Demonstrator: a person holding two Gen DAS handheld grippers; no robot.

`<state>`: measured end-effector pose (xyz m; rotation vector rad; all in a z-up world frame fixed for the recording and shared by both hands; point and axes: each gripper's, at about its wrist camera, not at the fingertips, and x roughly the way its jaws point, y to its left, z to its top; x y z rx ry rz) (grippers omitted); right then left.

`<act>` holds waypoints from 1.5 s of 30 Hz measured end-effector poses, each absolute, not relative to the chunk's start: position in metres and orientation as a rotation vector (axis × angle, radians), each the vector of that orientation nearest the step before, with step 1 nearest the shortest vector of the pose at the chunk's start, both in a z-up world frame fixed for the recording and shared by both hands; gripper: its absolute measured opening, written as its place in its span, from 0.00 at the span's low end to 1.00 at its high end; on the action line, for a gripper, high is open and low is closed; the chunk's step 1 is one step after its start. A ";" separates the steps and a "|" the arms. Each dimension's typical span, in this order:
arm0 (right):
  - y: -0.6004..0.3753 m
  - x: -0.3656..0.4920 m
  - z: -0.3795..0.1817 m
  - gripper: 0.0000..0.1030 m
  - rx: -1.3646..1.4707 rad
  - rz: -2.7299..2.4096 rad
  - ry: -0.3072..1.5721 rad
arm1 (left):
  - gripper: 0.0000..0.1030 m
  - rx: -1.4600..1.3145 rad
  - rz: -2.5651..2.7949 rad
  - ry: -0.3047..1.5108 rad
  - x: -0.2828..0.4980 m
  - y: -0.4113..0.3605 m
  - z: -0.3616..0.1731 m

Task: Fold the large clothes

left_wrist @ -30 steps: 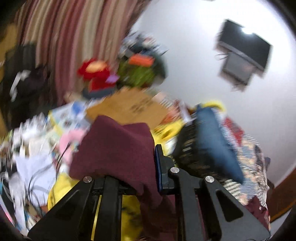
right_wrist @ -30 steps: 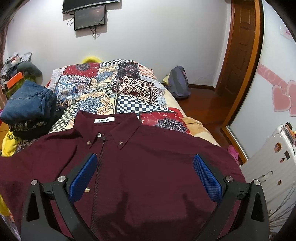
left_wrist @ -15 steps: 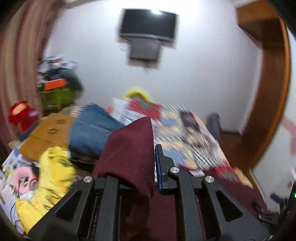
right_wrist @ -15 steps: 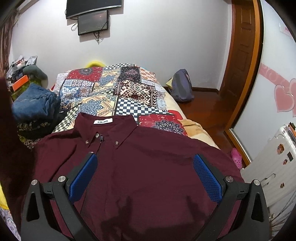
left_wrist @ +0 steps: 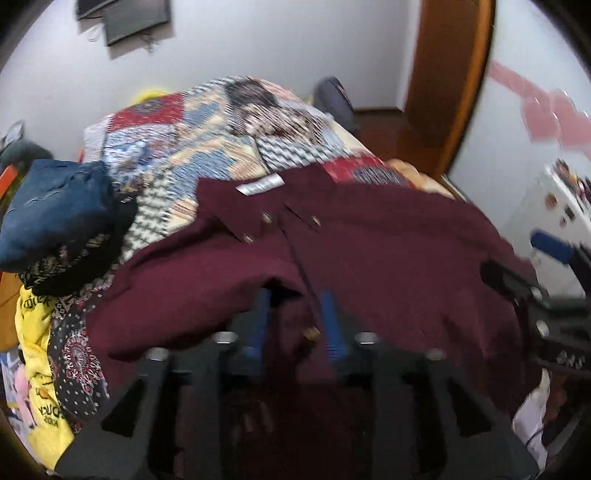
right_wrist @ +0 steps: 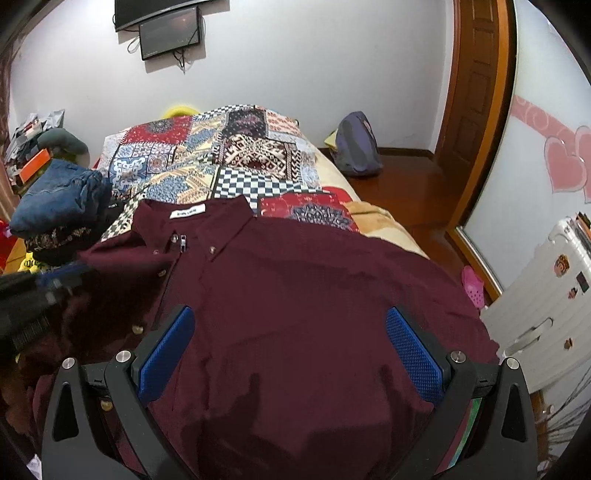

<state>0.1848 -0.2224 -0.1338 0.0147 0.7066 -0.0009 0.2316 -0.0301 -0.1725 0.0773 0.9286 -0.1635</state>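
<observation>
Now we see our left claw (left_wrist: 295, 317) pinching a fold of the maroon shirt (right_wrist: 295, 295) on the bed (right_wrist: 240, 155); our right claw (right_wrist: 290, 354) hovers spread wide.

A home bedroom: patchwork-covered bed (right_wrist: 240, 155), wall-mounted TV (right_wrist: 170, 22), wooden door (right_wrist: 476, 74)

"DUCK" and "KIDS" on yellow garment (left_wrist: 35, 334).
</observation>
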 end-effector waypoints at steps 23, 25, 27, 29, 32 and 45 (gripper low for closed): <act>-0.109 0.199 -0.091 1.00 -0.217 0.288 0.571 | 0.79 0.031 0.232 0.737 0.154 0.174 -0.093; -0.088 0.206 -0.098 1.00 -0.263 0.345 0.597 | 0.79 0.006 0.264 0.782 0.148 0.193 -0.109; -0.061 0.215 -0.110 1.00 -0.324 0.397 0.640 | 0.79 -0.017 0.294 0.817 0.142 0.209 -0.127; -0.036 0.222 -0.124 1.00 -0.384 0.449 0.691 | 0.79 -0.044 0.315 0.857 0.138 0.221 -0.147; 0.004 0.231 -0.145 1.00 -0.492 0.530 0.756 | 0.79 -0.099 0.325 0.912 0.131 0.238 -0.172; 0.095 0.248 -0.223 0.50 -0.941 0.554 0.918 | 0.79 -0.216 0.315 1.034 0.124 0.257 -0.233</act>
